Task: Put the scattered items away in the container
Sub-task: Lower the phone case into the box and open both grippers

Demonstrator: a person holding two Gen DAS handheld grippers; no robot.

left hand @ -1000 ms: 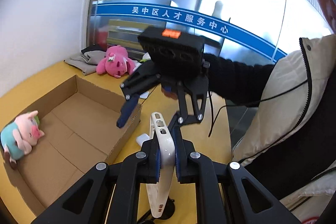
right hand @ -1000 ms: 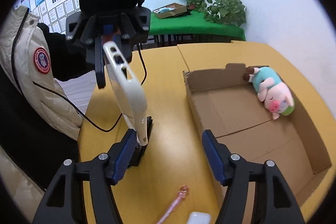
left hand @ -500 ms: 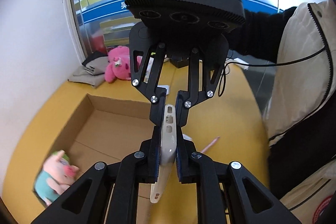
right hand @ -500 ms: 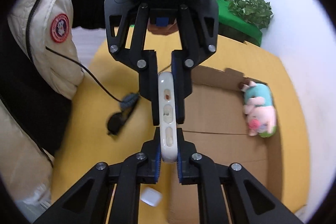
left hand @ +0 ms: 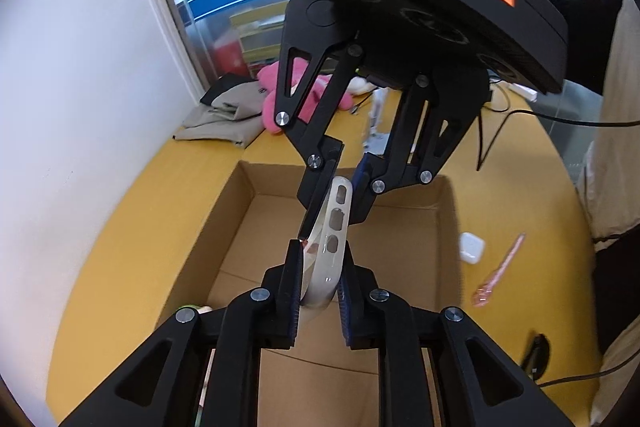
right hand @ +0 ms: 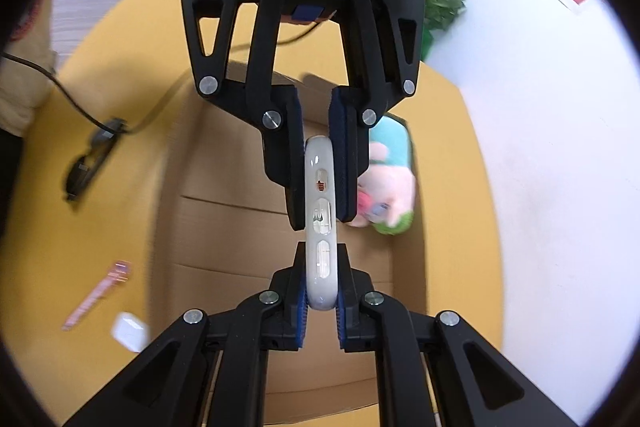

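Note:
A white phone case (left hand: 332, 227) (right hand: 320, 227) hangs edge-on over the open cardboard box (left hand: 400, 247) (right hand: 224, 235). My right gripper (right hand: 321, 259) (left hand: 332, 219) is shut on one end of it. At the other end my left gripper (left hand: 320, 259) (right hand: 320, 215) faces the right one. Its jaws are opening: the case is still between them, tilted, with a thin gap at the pads. Behind the grippers a pig plush (right hand: 392, 183) in teal lies inside the box.
On the yellow table beside the box lie a white earbud case (left hand: 470, 247) (right hand: 128, 331), a pink pen (left hand: 500, 271) (right hand: 96, 295) and dark sunglasses (right hand: 90, 159) with a cable. A pink plush (left hand: 280, 83) and folded clothes (left hand: 224, 115) sit beyond the box.
The right gripper closed on the phone case that the left one held. Both then carried it from beside the box to over it. The left jaws have loosened.

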